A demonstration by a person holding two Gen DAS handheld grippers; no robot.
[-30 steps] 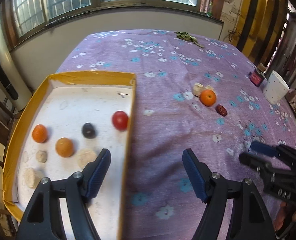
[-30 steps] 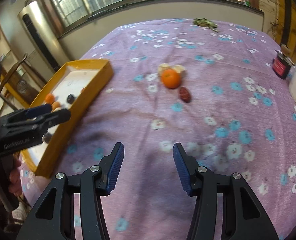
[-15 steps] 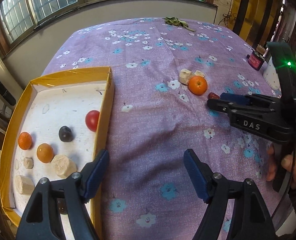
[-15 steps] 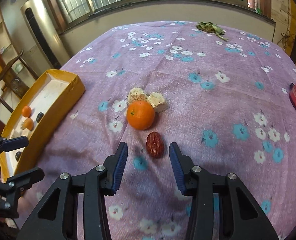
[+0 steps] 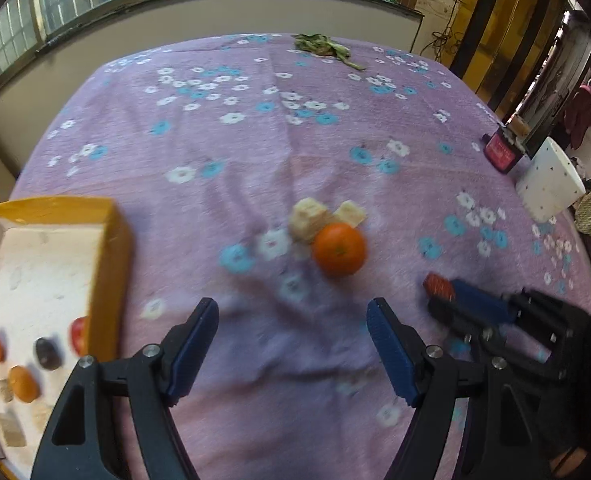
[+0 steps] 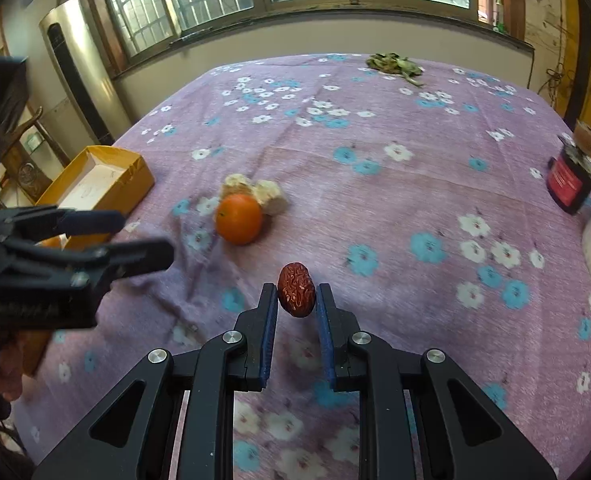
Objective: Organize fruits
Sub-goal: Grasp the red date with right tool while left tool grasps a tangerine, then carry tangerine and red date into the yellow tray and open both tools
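Note:
My right gripper (image 6: 295, 298) is shut on a wrinkled red date (image 6: 296, 294), just above the purple flowered cloth; it shows in the left wrist view (image 5: 439, 294) with the date (image 5: 437, 285) at its tip. An orange (image 6: 239, 219) lies ahead with two pale fruit chunks (image 6: 251, 190) behind it; in the left wrist view the orange (image 5: 338, 249) is ahead of my open, empty left gripper (image 5: 293, 320). The yellow tray (image 5: 115, 240) at left holds a tomato (image 5: 79, 336), a dark fruit (image 5: 47, 354), two oranges and pale chunks.
A white dotted cup (image 5: 551, 186) and a dark red jar (image 5: 501, 154) stand at the right edge of the table. Green leaves (image 5: 323, 46) lie at the far end. Windows and a wall are beyond the table.
My right gripper has closed on the date. My left gripper has swung right, away from the tray, and now faces the orange.

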